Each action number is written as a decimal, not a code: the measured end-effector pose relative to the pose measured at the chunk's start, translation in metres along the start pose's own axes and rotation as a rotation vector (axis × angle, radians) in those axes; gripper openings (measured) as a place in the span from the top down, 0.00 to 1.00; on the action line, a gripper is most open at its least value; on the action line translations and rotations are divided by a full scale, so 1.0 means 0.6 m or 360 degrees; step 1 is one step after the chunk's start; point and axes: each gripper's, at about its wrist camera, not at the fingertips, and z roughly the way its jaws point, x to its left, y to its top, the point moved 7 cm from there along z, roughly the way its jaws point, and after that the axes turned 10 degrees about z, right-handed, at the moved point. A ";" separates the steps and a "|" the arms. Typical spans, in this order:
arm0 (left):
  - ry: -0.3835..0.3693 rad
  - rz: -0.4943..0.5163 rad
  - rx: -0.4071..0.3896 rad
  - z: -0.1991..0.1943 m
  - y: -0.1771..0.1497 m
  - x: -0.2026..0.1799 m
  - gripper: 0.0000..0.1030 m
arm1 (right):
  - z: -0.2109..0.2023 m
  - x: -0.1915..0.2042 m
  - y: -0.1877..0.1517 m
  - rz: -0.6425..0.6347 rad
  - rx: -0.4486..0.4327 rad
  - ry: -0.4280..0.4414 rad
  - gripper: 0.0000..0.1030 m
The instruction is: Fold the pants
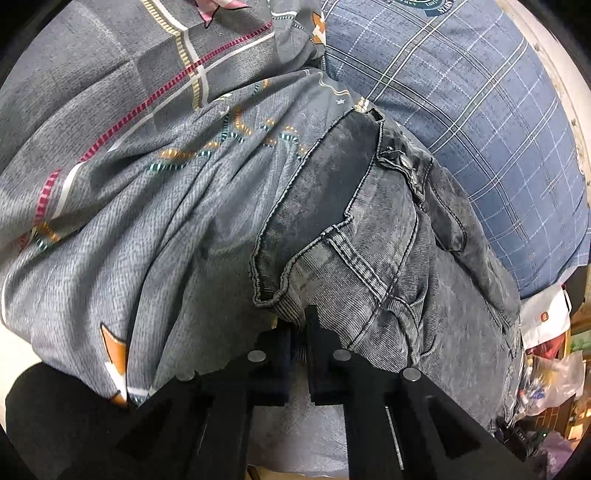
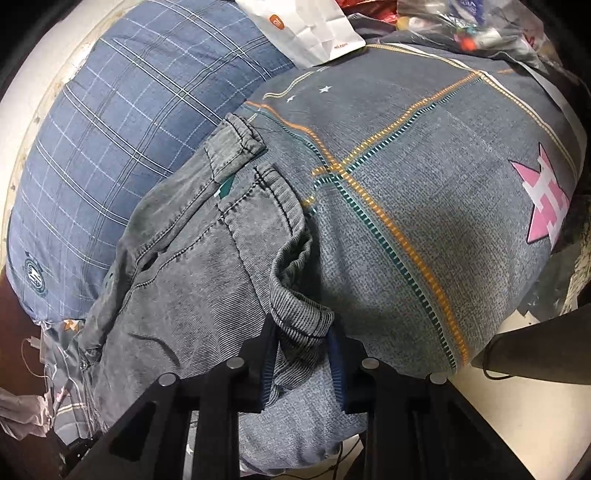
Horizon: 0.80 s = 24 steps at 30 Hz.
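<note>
Washed grey denim pants (image 1: 373, 236) lie centre to lower right of left wrist frame, on grey patterned bedsheet (image 1: 122, 206), blue plaid pillow (image 1: 476, 110) upper right. Left gripper (image 1: 300, 328) clenched on pants hem, bottom centre. Right view: right gripper (image 2: 303, 332) pinching bunched pants fabric (image 2: 207, 258) bottom centre; white paper bag (image 2: 314, 29) at top

Pillow (image 1: 461, 92) just beside pants (image 1: 369, 229)
</note>
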 end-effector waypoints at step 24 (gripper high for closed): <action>0.0200 0.0286 -0.0387 -0.130 0.019 -0.046 0.42 | -0.091 0.076 0.022 -0.0523 -0.0282 -0.0188 0.37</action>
